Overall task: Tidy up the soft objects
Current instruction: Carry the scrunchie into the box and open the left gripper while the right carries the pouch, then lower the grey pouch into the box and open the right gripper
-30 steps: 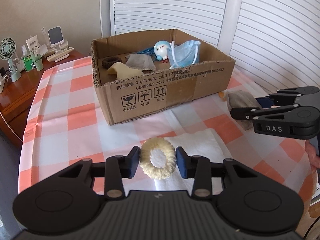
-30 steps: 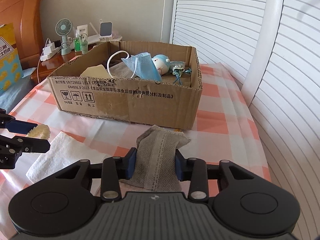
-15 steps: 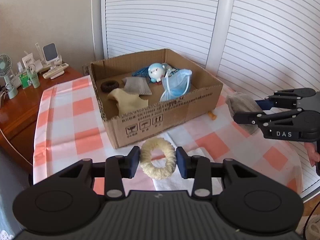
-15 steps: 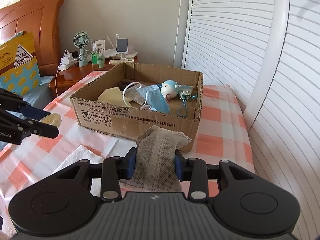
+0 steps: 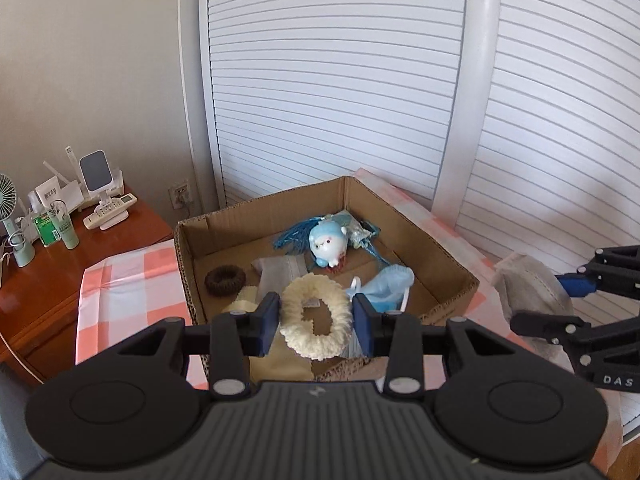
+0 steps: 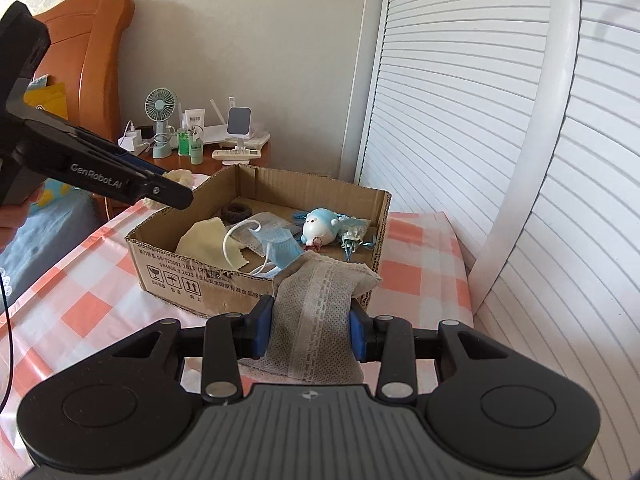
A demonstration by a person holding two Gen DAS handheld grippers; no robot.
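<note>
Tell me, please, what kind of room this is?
Most likely a bedroom at home: a wooden headboard, a nightstand crowded with a small fan and bottles, and white louvred doors.

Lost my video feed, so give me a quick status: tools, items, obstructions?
Left tool shut on cream fluffy ring scrunchie above brown cardboard box. Right tool shut on grey mesh fabric pouch, near box. Nothing blocking.

Ahead of me white louvred doors (image 5: pixel 340 92) fill the upper right, daylight bright on their slats. A plain beige wall (image 5: pixel 88 64) takes the upper left. At left stands a wooden nightstand (image 5: pixel 48 280), beside a wooden headboard (image 6: pixel 88 52). My desk (image 6: pixel 420 264) wears a checked cloth.
</note>
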